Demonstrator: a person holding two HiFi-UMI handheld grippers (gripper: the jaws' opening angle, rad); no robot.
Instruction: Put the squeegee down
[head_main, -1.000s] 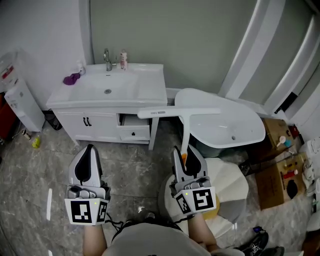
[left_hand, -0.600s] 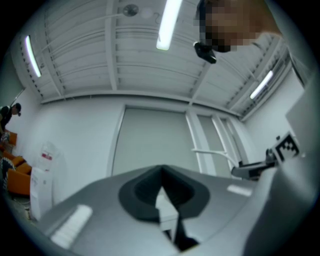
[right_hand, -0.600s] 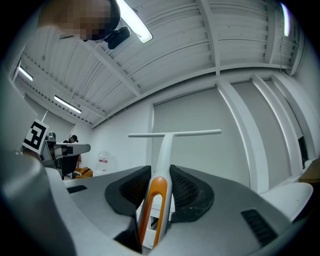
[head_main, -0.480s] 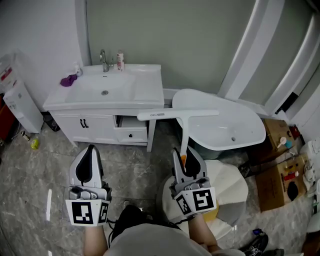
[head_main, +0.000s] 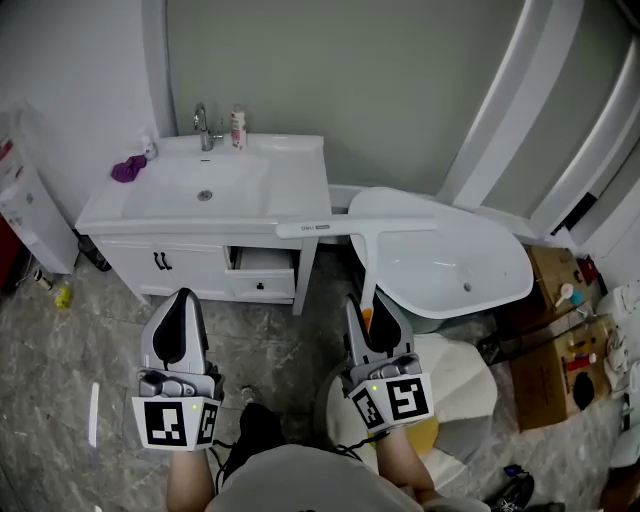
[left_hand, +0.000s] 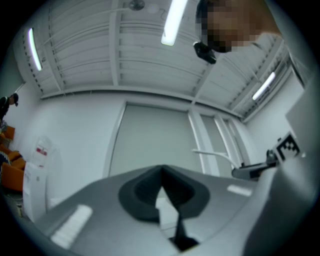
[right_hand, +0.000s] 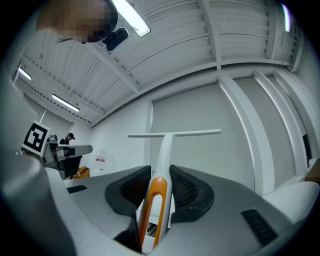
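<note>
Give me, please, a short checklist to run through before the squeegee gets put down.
1. Right gripper clamped on the squeegee handle: ok.
2. Left gripper shut, empty, apart from the squeegee: ok.
3. Blade held level: ok.
4. Bare counter at the right end of the vanity: ok.
5. Bottle and faucet at the back, off that bare patch: ok.
6. Blade directly above a landing spot: cannot tell; its height is unclear from above.

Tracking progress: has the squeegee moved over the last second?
Yes. The squeegee blade's left end lay over the vanity drawer; now it overlaps the countertop edge, so it moved forward, toward the vanity.
</note>
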